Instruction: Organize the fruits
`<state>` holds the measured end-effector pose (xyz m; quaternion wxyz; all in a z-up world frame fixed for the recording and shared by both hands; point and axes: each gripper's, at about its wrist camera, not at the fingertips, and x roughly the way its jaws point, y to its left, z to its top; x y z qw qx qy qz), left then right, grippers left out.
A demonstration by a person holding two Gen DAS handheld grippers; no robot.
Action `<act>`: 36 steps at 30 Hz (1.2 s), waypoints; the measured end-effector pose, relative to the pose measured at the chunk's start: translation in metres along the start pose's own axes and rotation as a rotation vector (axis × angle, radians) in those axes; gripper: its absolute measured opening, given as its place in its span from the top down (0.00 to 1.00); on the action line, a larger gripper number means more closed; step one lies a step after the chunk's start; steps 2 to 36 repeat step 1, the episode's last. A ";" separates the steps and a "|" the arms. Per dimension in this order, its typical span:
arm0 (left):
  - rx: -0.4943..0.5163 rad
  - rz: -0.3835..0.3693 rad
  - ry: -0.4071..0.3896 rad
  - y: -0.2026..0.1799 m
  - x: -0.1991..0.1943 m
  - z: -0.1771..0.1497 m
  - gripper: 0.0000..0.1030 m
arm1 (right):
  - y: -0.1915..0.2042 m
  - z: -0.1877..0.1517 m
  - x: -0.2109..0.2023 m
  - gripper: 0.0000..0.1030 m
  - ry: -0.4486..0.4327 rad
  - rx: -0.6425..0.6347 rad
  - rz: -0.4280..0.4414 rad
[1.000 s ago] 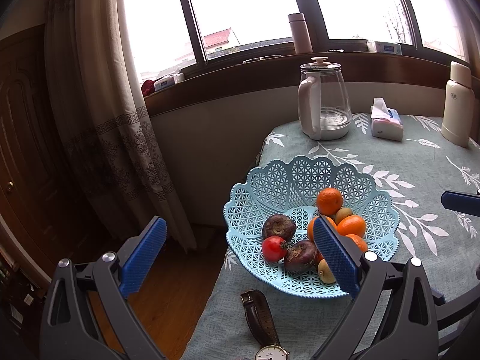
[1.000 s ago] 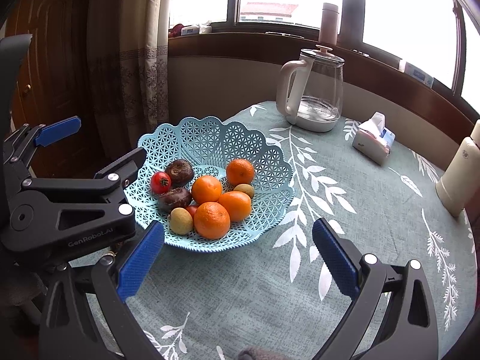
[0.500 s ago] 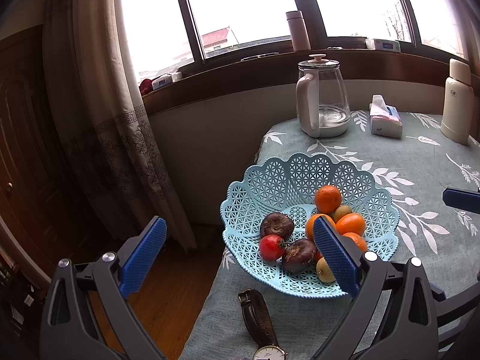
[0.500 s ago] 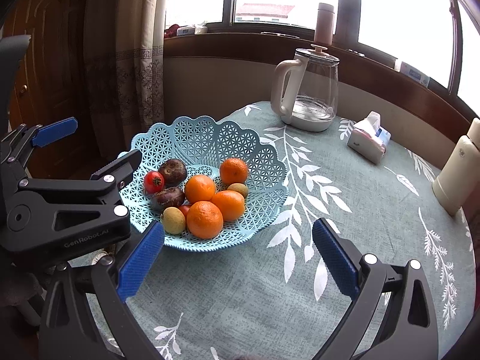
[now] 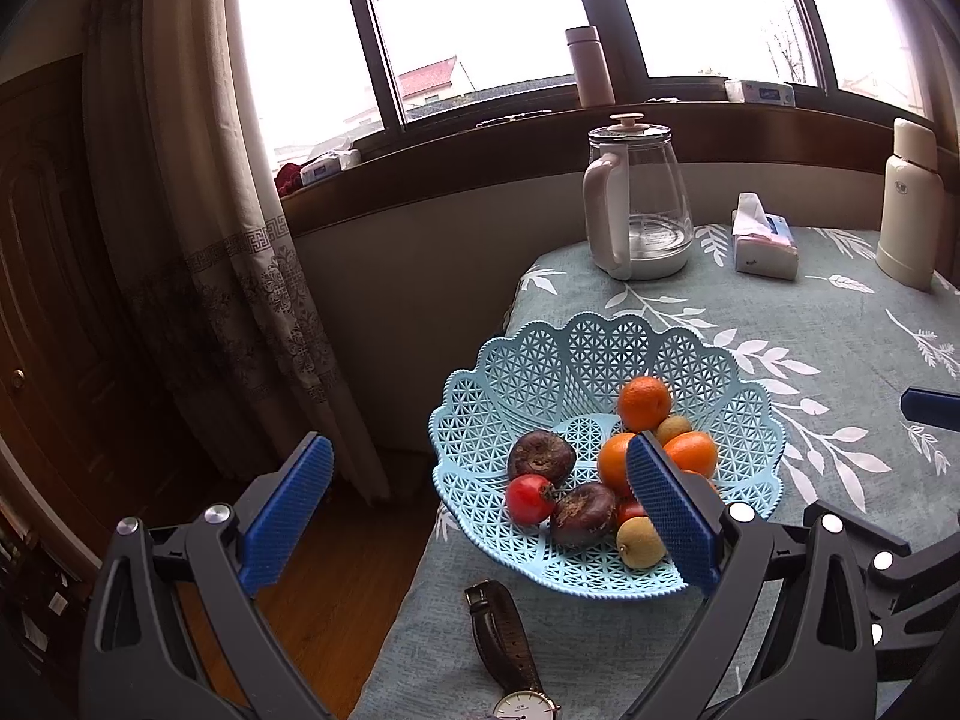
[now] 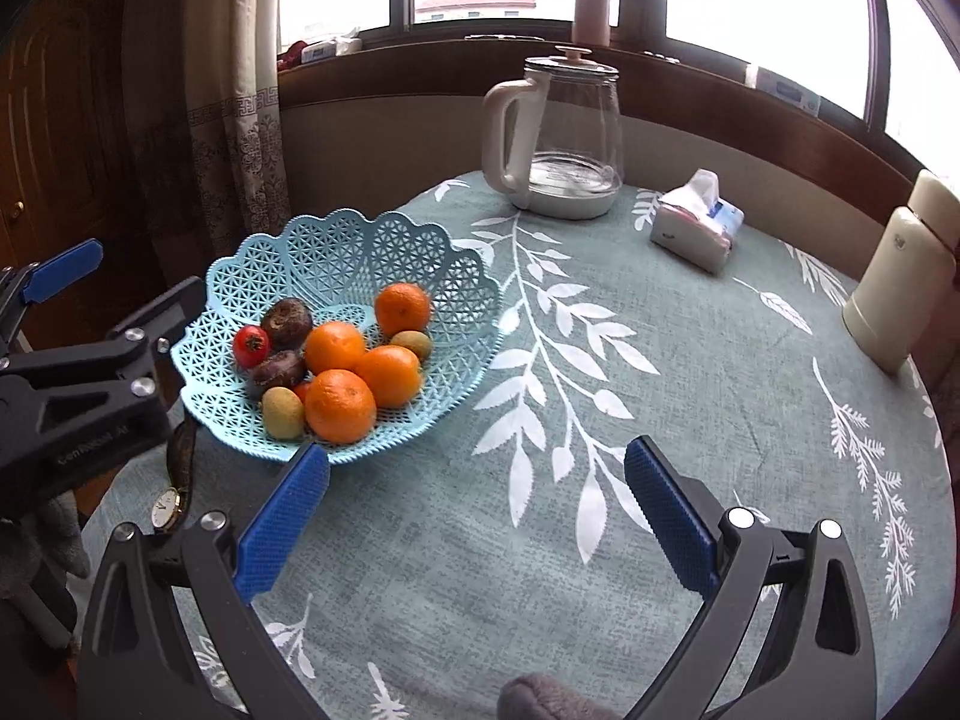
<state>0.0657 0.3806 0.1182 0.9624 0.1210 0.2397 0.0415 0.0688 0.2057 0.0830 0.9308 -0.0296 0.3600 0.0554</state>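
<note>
i see my left claw [image 5: 480, 516] with its blue pads wide apart and nothing between them; it hangs near the left edge of the counter [image 6: 690, 420], partly over the wooden floor [image 5: 336, 588]. my right claw [image 6: 474, 516] is also spread apart and empty, above a bare part of the green cloth with white leaves.

the fruits are all inside the light blue lattice basket [image 6: 336, 252], which stands on the counter close to its left edge. in the right wrist view i count four oranges [image 6: 340, 397], two dark wrinkled purple fruits [image 6: 287, 321], one red tomato [image 6: 251, 344] beside them, and two small greenish-brown kiwis [image 6: 283, 412]; a bit of another red fruit shows between the front orange and the kiwi. the fruits touch each other in one heap at the near side of the basket. in the left wrist view the right pad of the left claw hides part of this heap.

a wristwatch [image 5: 510, 654] with a brown strap lies flat on the counter just beside the basket, on the near side. far behind, a glass kettle [image 6: 558, 138] with a white handle stands upright, a tissue pack [image 6: 696, 228] lies to its right, and a cream thermos [image 6: 900, 282] stands at the far right edge.
</note>
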 end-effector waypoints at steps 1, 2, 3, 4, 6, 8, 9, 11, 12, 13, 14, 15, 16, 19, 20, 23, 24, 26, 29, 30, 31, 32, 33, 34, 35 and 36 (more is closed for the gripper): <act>-0.002 -0.008 -0.005 -0.002 -0.002 0.001 0.03 | -0.007 -0.004 0.001 0.05 0.008 0.014 -0.011; -0.002 -0.008 -0.005 -0.002 -0.002 0.001 0.03 | -0.007 -0.004 0.001 0.05 0.008 0.014 -0.011; -0.002 -0.008 -0.005 -0.002 -0.002 0.001 0.03 | -0.007 -0.004 0.001 0.05 0.008 0.014 -0.011; -0.002 -0.008 -0.005 -0.002 -0.002 0.001 0.03 | -0.007 -0.004 0.001 0.05 0.008 0.014 -0.011; -0.002 -0.008 -0.005 -0.002 -0.002 0.001 0.03 | -0.007 -0.004 0.001 0.05 0.008 0.014 -0.011; -0.002 -0.008 -0.005 -0.002 -0.002 0.001 0.03 | -0.007 -0.004 0.001 0.05 0.008 0.014 -0.011; -0.002 -0.008 -0.005 -0.002 -0.002 0.001 0.03 | -0.007 -0.004 0.001 0.05 0.008 0.014 -0.011; -0.002 -0.008 -0.005 -0.002 -0.002 0.001 0.03 | -0.007 -0.004 0.001 0.05 0.008 0.014 -0.011; -0.002 -0.008 -0.005 -0.002 -0.002 0.001 0.03 | -0.007 -0.004 0.001 0.05 0.008 0.014 -0.011; -0.002 -0.008 -0.005 -0.002 -0.002 0.001 0.03 | -0.007 -0.004 0.001 0.05 0.008 0.014 -0.011; -0.002 -0.008 -0.005 -0.002 -0.002 0.001 0.03 | -0.007 -0.004 0.001 0.05 0.008 0.014 -0.011; -0.002 -0.008 -0.005 -0.002 -0.002 0.001 0.03 | -0.007 -0.004 0.001 0.05 0.008 0.014 -0.011; -0.002 -0.008 -0.005 -0.002 -0.002 0.001 0.03 | -0.007 -0.004 0.001 0.05 0.008 0.014 -0.011; -0.002 -0.008 -0.005 -0.002 -0.002 0.001 0.03 | -0.007 -0.004 0.001 0.05 0.008 0.014 -0.011; -0.002 -0.008 -0.005 -0.002 -0.002 0.001 0.03 | -0.007 -0.004 0.001 0.05 0.008 0.014 -0.011; -0.002 -0.008 -0.005 -0.002 -0.002 0.001 0.03 | -0.007 -0.004 0.001 0.05 0.008 0.014 -0.011; -0.002 -0.008 -0.005 -0.002 -0.002 0.001 0.03 | -0.007 -0.004 0.001 0.05 0.008 0.014 -0.011; -0.002 -0.008 -0.005 -0.002 -0.002 0.001 0.03 | -0.007 -0.004 0.001 0.05 0.008 0.014 -0.011; -0.002 -0.008 -0.005 -0.002 -0.002 0.001 0.03 | -0.007 -0.004 0.001 0.05 0.008 0.014 -0.011; -0.002 -0.008 -0.005 -0.002 -0.002 0.001 0.03 | -0.007 -0.004 0.001 0.05 0.008 0.014 -0.011; -0.002 -0.008 -0.005 -0.002 -0.002 0.001 0.03 | -0.007 -0.004 0.001 0.05 0.008 0.014 -0.011; -0.002 -0.008 -0.005 -0.002 -0.002 0.001 0.03 | -0.007 -0.004 0.001 0.05 0.008 0.014 -0.011; -0.002 -0.008 -0.005 -0.002 -0.002 0.001 0.03 | -0.007 -0.004 0.001 0.05 0.008 0.014 -0.011; -0.002 -0.008 -0.005 -0.002 -0.002 0.001 0.03 | -0.007 -0.004 0.001 0.05 0.008 0.014 -0.011; -0.002 -0.008 -0.005 -0.002 -0.002 0.001 0.03 | -0.007 -0.004 0.001 0.05 0.008 0.014 -0.011; -0.002 -0.008 -0.005 -0.002 -0.002 0.001 0.03 | -0.007 -0.004 0.001 0.05 0.008 0.014 -0.011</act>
